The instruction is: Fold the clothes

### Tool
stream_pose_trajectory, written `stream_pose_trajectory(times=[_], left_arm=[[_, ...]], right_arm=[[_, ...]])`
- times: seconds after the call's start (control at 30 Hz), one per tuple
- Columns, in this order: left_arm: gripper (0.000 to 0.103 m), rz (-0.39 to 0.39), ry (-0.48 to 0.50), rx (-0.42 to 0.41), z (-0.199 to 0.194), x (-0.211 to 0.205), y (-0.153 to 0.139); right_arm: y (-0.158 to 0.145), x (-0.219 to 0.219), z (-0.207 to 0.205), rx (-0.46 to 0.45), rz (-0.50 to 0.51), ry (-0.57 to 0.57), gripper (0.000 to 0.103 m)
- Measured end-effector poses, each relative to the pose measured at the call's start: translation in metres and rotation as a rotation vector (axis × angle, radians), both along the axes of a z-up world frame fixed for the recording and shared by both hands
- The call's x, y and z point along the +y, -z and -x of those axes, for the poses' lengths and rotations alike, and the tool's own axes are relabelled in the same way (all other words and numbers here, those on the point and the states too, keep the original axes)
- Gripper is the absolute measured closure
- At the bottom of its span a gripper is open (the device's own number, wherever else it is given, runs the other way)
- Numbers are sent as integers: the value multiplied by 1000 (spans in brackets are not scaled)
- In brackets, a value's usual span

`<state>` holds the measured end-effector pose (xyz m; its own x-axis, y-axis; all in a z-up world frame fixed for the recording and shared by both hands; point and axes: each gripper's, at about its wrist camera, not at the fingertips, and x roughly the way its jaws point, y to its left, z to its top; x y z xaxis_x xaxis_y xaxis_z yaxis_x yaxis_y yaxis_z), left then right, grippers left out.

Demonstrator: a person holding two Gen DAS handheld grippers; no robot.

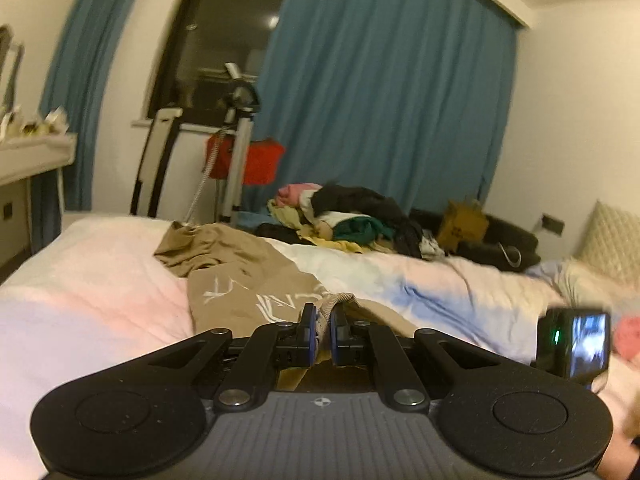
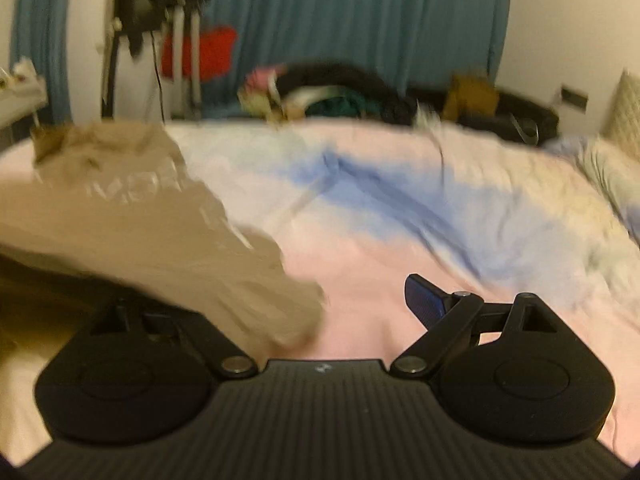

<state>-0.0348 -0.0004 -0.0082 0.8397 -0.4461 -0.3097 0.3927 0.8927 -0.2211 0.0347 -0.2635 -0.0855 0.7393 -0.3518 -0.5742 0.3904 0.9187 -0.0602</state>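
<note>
A tan garment with white lettering [image 1: 248,280] lies stretched across the pink and blue bed cover [image 1: 92,296]. My left gripper [image 1: 323,326] is shut on its ribbed hem, held just above the bed. In the right wrist view the same tan garment [image 2: 152,232] drapes over the left finger and hides it. My right gripper [image 2: 320,308] is open; its right blue fingertip [image 2: 424,300] is bare over the bed cover [image 2: 400,208]. The right gripper's body also shows in the left wrist view [image 1: 576,340].
A pile of mixed clothes [image 1: 352,216] and a dark bag [image 1: 500,240] lie at the bed's far side. A tripod [image 1: 236,152], a red item [image 1: 248,160] and blue curtains [image 1: 380,92] stand behind. A pillow [image 1: 608,240] is at right.
</note>
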Motion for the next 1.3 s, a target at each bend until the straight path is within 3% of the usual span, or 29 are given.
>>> stream_pose_trajectory(times=[0.1,0.23,0.33,0.53,0.6,0.7,0.77,0.97,1.07,1.13,1.3], left_arm=[[96,16,-33,34,5,20,-3],[96,-2,-63,120,5,40,6],[95,-21,-91,228,-5,47,26],[87,-92,-75,378,-16,41,59],[69,-126,-75,393,-17,35,64],[51,-177,-67,393,-18,22,69],[45,-215,-63,390,-19,14,71],[42,-406,-140,312,-20,-18,86],[42,-384,-264,304,-21,-9,84],[37,-354,-349,294,-20,0,81],[25,-276,-413,164,-1,14,52]], right_arm=[[-1,0,2,21,-16,-25,14],[-34,26,25,-177,113,-56,14],[-46,40,34,-258,161,-119,14],[-35,43,25,-189,154,-188,14],[-33,40,20,-155,126,-195,14],[-32,45,22,-142,109,-204,14],[-32,47,20,-141,100,-208,14],[-34,45,21,-166,67,-206,14],[-39,41,25,-211,61,-182,14],[-41,38,28,-235,75,-142,14],[-49,30,37,-296,50,-106,14]])
